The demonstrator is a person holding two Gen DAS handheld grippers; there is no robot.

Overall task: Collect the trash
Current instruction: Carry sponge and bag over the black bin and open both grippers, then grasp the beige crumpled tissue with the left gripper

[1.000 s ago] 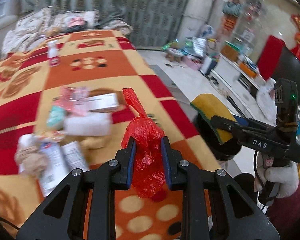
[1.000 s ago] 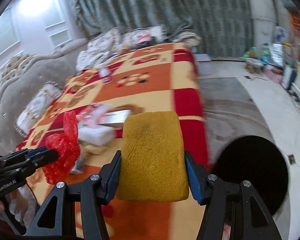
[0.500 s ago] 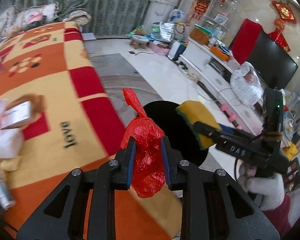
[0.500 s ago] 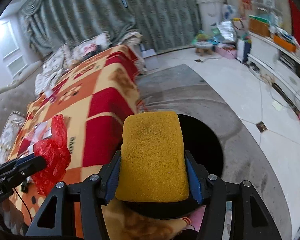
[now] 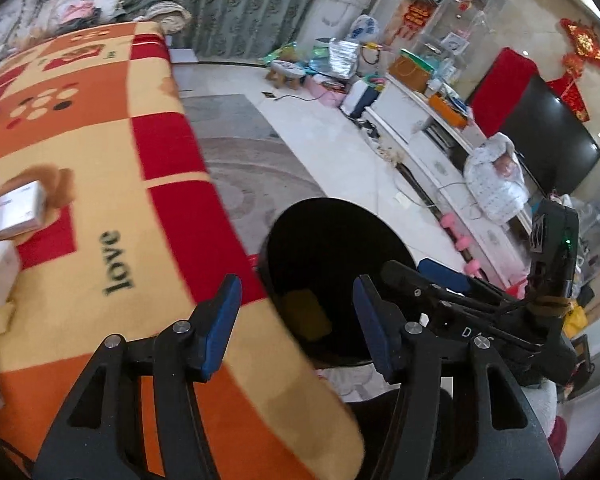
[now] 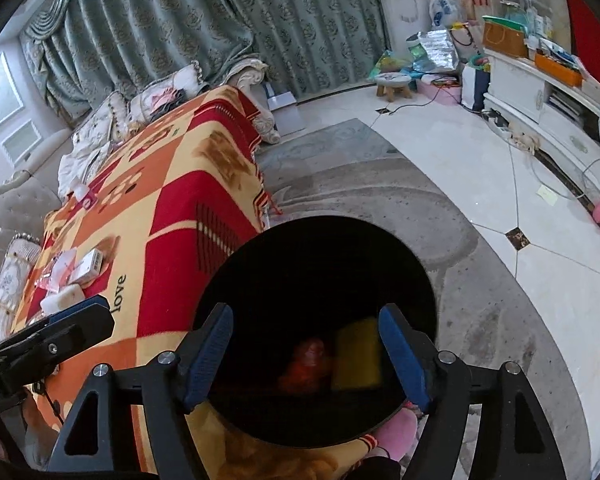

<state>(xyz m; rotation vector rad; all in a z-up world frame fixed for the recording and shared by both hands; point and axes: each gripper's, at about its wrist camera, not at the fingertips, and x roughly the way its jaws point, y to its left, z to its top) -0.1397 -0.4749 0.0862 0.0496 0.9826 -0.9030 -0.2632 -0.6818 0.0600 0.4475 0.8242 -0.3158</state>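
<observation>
A black round bin (image 6: 320,264) stands on the floor beside the blanket-covered bed; it also shows in the left wrist view (image 5: 332,240). Inside it lie a yellow sponge (image 6: 358,354) and a red plastic bag (image 6: 310,364); the sponge shows in the left wrist view (image 5: 306,316). My right gripper (image 6: 306,354) is open and empty right above the bin's mouth. My left gripper (image 5: 296,320) is open and empty over the bin's near rim and the bed edge. More trash, white boxes and wrappers (image 5: 8,216), lies on the blanket to the left.
The orange, red and yellow blanket (image 5: 100,200) covers the bed on the left. A grey rug (image 6: 480,280) and white tile floor lie around the bin. A white TV cabinet (image 5: 440,152) with clutter runs along the right. My foot in a pink sock (image 6: 392,436) stands by the bin.
Both grippers opened over the bin. The red bag left the left gripper and the yellow sponge left the right gripper; both now lie inside the bin.
</observation>
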